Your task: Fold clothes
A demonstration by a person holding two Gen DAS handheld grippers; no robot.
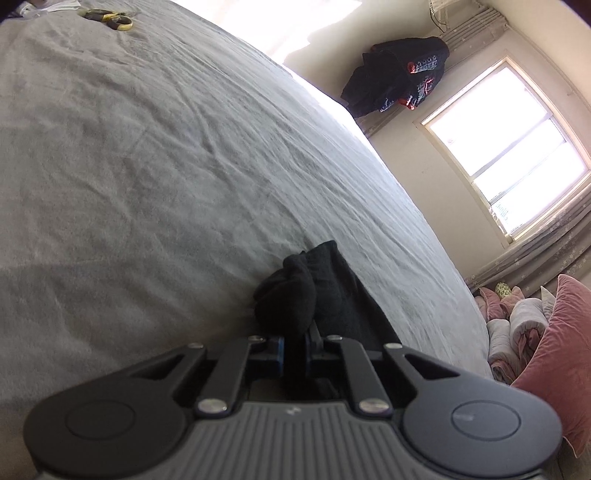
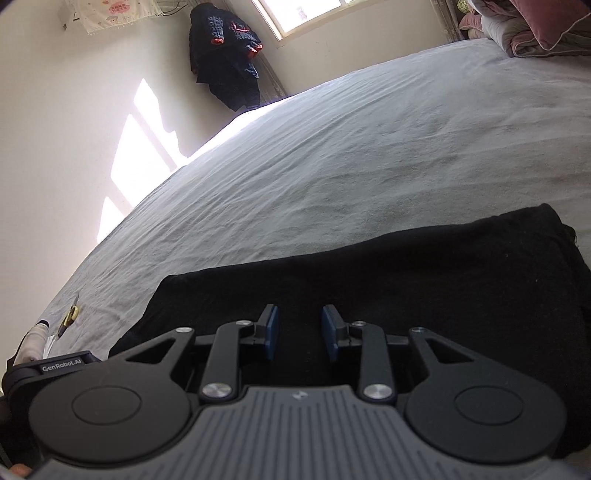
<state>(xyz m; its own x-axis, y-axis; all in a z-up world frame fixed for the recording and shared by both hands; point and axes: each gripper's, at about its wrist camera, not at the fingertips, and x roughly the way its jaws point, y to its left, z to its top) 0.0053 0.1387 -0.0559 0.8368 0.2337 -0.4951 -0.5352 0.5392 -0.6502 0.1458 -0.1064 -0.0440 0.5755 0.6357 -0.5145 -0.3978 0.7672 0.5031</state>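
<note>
A black garment (image 2: pixel 406 277) lies folded flat on the grey bedsheet (image 2: pixel 369 147), filling the lower part of the right wrist view. My right gripper (image 2: pixel 301 330) hovers over its near side, open, and its blue pads (image 2: pixel 272 332) pinch nothing. In the left wrist view a bunched end of the black garment (image 1: pixel 295 295) rises from the bedsheet (image 1: pixel 147 166). My left gripper (image 1: pixel 297 345) is shut on that bunch, and the cloth hides its fingertips.
Yellow-handled scissors (image 1: pixel 110 18) lie far off on the sheet, also visible as scissors (image 2: pixel 70 317) at the left edge. Pink pillows and rolled bedding (image 1: pixel 535 332) sit past the bed's edge. A dark jacket (image 2: pixel 225 59) hangs in the corner by the window (image 1: pixel 509 147).
</note>
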